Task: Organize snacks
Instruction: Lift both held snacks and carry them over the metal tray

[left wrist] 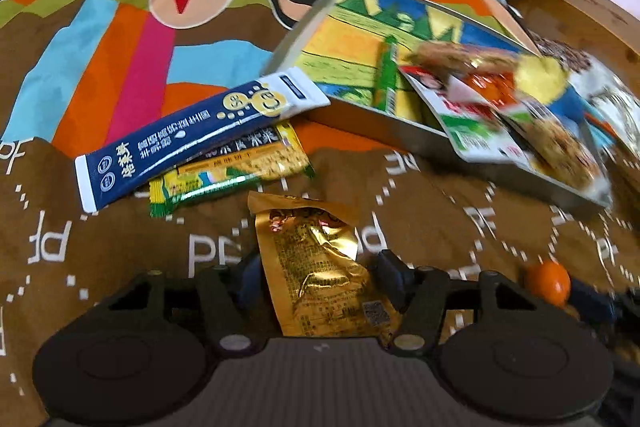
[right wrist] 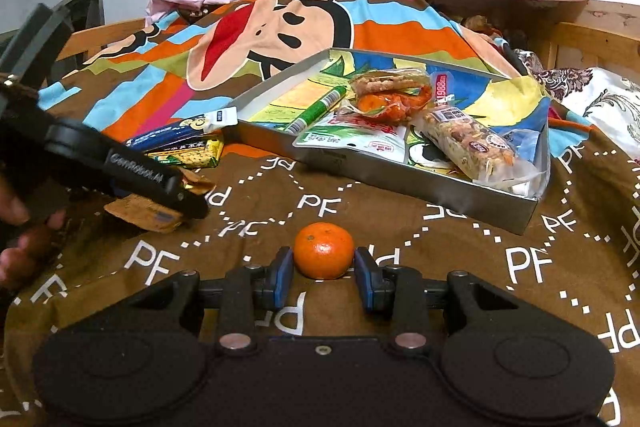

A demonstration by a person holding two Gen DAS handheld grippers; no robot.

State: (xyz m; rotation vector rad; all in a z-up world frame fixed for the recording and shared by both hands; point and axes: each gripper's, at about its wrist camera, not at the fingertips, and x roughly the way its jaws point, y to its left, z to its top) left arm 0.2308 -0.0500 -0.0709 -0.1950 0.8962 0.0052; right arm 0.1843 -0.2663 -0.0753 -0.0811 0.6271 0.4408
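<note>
1. Left gripper (left wrist: 320,277): jaws straddle gold foil packet (left wrist: 320,267); whether the pads press it cannot be told.
2. Right gripper (right wrist: 323,277): pads sit against both sides of the mandarin (right wrist: 324,249), which rests on the brown cloth (right wrist: 440,247) in front of the tin tray (right wrist: 400,183).
3. Tray holds several wrapped snacks.
4. Blue stick sachet (left wrist: 200,139) leans on the tray's left corner, over a yellow-green bar (left wrist: 232,173).

A gold foil snack packet (left wrist: 320,267) lies between the fingers of the left gripper (left wrist: 320,275) on a brown printed cloth (left wrist: 440,203). Beyond it, a navy stick sachet (left wrist: 192,139) overlaps a yellow-green bar wrapper (left wrist: 236,171); a snack-filled tray (left wrist: 384,131) sits right, an orange (left wrist: 547,283) nearby.
</note>
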